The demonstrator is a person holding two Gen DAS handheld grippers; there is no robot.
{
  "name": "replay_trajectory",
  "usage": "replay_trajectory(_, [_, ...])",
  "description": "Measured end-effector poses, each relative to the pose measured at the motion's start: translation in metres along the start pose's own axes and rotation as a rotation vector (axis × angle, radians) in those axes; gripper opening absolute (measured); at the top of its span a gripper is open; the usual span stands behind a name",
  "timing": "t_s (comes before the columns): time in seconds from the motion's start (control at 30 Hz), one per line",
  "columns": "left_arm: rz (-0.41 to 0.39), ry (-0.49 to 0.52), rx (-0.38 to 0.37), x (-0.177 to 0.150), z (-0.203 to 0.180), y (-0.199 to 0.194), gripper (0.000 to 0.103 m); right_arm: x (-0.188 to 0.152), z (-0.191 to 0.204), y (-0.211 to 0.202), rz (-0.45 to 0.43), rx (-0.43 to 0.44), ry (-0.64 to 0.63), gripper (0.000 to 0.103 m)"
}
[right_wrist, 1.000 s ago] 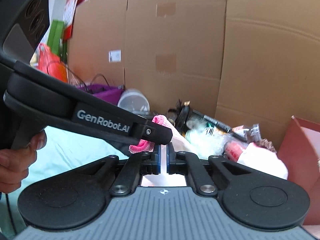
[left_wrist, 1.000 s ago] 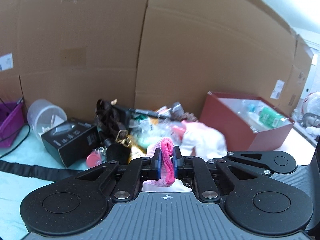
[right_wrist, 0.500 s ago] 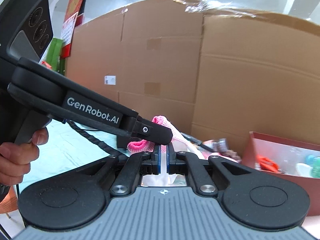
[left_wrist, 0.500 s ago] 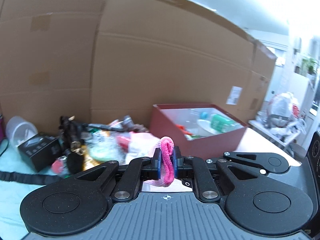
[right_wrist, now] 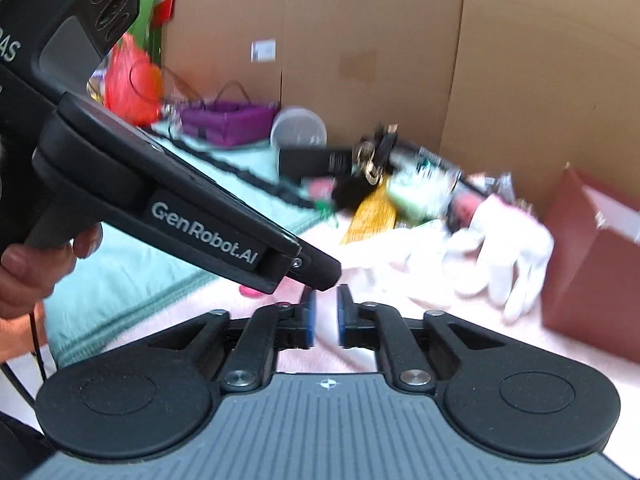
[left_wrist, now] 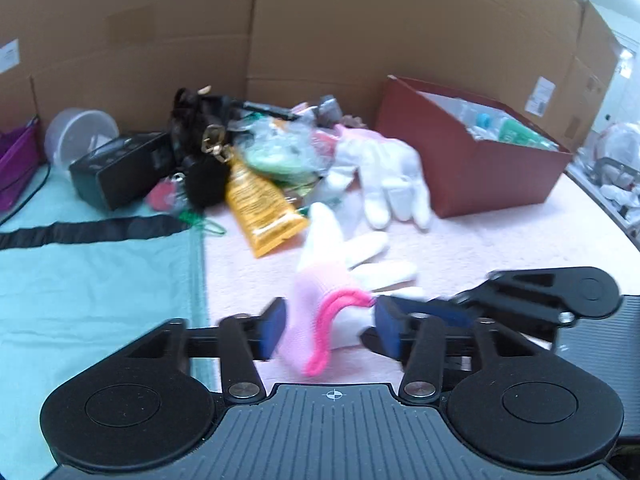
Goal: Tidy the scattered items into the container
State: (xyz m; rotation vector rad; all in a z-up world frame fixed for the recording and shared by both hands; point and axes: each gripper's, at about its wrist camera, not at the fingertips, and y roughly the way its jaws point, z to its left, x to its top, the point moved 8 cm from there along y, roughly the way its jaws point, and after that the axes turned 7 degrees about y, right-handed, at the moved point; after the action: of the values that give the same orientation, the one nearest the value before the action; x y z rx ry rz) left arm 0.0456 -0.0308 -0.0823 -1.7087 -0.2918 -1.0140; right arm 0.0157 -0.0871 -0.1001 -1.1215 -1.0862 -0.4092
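Note:
My left gripper (left_wrist: 328, 324) is open, its blue pads (left_wrist: 272, 326) standing apart on either side of a white glove with a pink cuff (left_wrist: 340, 280) that lies on the pink mat. A second white glove (left_wrist: 392, 176) lies near the red-brown box (left_wrist: 480, 176), which holds bottles and other items. My right gripper (right_wrist: 325, 314) sits close to the right of the left one, its pads a small gap apart with nothing between them. The left gripper's body (right_wrist: 192, 216) crosses the right wrist view. The second glove also shows there (right_wrist: 504, 252).
A scattered pile lies at the back: a yellow tube (left_wrist: 260, 204), a black box (left_wrist: 120, 168), a black strap bundle (left_wrist: 200, 128), a clear tub (left_wrist: 76, 136), green packets (left_wrist: 276, 156). A purple basket (left_wrist: 16, 168) stands far left. Cardboard walls (left_wrist: 320, 20) close the back.
My left gripper opened and let go of the pink-cuffed glove, which now lies on the mat. Both grippers tilted down toward the table. The right gripper's pads parted slightly.

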Motion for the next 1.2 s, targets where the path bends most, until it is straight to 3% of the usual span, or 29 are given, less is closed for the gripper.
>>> replay_trajectory(0.07, [-0.012,0.004,-0.017,0.003,0.004,0.000,0.085,0.001,-0.011,-0.004,-0.017,-0.034,0.010,0.048])
replay_trajectory(0.1, [-0.017,0.006,-0.027,0.006,0.005,0.000,0.086,0.001,-0.018,-0.009,-0.029,-0.053,0.017,0.060])
replay_trajectory(0.3, [-0.008,0.019,-0.143,0.023,-0.005,0.010,0.090,-0.009,-0.030,-0.010,-0.013,-0.071,0.023,0.074])
replay_trajectory(0.4, [0.014,0.044,-0.131,0.023,-0.008,0.024,0.088,-0.014,-0.021,-0.004,-0.005,-0.058,-0.012,0.074])
replay_trajectory(0.47, [0.042,0.048,-0.114,0.018,-0.004,0.033,0.076,-0.014,-0.019,0.004,0.005,-0.057,-0.018,0.074])
replay_trajectory(0.77, [0.096,0.047,-0.093,0.006,0.004,0.048,0.042,-0.013,-0.035,0.029,0.075,-0.037,0.071,0.076])
replay_trajectory(0.87, [0.091,0.035,-0.091,0.006,0.007,0.047,0.045,-0.011,-0.034,0.032,0.085,-0.015,0.069,0.060])
replay_trajectory(0.9, [0.092,0.032,-0.086,0.005,0.008,0.048,0.046,-0.011,-0.032,0.032,0.089,0.008,0.075,0.047])
replay_trajectory(0.93, [0.094,0.030,-0.083,0.005,0.009,0.048,0.047,-0.011,-0.028,0.031,0.092,0.023,0.078,0.039])
replay_trajectory(1.0, [0.096,0.022,-0.083,0.004,0.011,0.048,0.044,-0.011,-0.025,0.030,0.093,0.036,0.073,0.030])
replay_trajectory(1.03, [0.094,0.022,-0.079,0.003,0.011,0.047,0.024,-0.011,-0.024,0.030,0.094,0.048,0.080,0.022])
replay_trajectory(1.07, [0.092,0.021,-0.075,0.004,0.011,0.046,0.014,-0.011,-0.024,0.030,0.094,0.057,0.087,0.020])
replay_trajectory(1.2, [0.080,0.009,-0.081,0.009,0.007,0.037,0.006,-0.011,-0.026,0.025,0.088,0.065,0.112,0.012])
